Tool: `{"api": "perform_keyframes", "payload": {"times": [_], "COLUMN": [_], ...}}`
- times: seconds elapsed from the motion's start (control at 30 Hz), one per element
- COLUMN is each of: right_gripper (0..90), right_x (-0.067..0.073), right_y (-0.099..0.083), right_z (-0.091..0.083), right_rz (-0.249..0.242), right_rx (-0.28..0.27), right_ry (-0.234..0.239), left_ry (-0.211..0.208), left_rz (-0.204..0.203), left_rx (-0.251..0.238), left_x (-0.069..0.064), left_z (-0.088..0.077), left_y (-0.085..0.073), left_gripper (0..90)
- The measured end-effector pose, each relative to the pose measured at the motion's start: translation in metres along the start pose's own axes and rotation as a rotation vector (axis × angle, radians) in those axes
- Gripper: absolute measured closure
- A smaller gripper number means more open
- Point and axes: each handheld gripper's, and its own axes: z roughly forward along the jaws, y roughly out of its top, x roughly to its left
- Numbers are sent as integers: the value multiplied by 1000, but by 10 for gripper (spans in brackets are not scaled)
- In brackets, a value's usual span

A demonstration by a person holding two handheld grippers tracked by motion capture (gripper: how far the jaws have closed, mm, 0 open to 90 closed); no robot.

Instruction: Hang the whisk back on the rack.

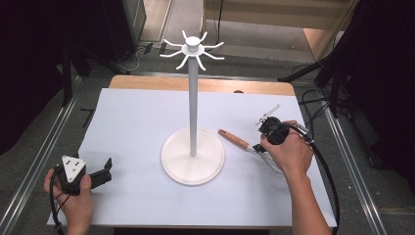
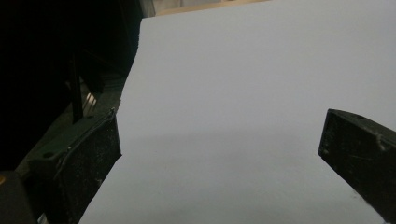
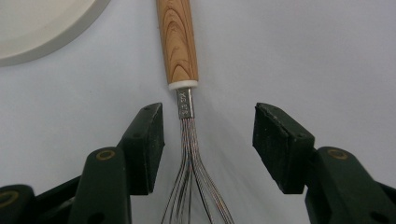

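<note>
The whisk [image 3: 187, 107] lies long-ways straight between the wide-apart jaws of the right gripper [image 3: 208, 135], while the left gripper [image 2: 219, 154], far off, also gapes with nothing in it.

Two hand-held grippers at a white-covered table with a tall hook stand in the middle.

The white stand [image 1: 193, 155] rises from a round base at the centre of the white sheet [image 1: 137, 127], its top ringed with curved hooks. The left hand [image 1: 73, 193] holds the left gripper [image 1: 100, 172] near the sheet's near-left corner, jaws pointing right, well apart from the stand. The right hand [image 1: 288, 152] holds the right gripper [image 1: 262, 147] over a whisk [image 1: 240, 142] whose wooden handle points toward the base. A cable [image 1: 325, 171] trails back along the right forearm.
</note>
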Motion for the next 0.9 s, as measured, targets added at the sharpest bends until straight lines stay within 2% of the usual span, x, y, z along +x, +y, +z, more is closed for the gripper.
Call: {"api": "perform_keyframes", "payload": {"times": [0.2,0.47,0.9], "right_gripper": [458,474,535], "right_x": [1,4,6], "right_y": [9,19,33], "right_z": [7,14,27], "right_rz": [6,9,-11], "right_rx": [27,30,74], "right_ry": [8,7,17], "left_ry": [0,0,0], "left_rz": [3,3,5], "left_rx": [1,1,5], "left_x": [0,0,0], "left_z": [0,0,0], "left_y": [0,0,0], "left_gripper": [0,0,0]}}
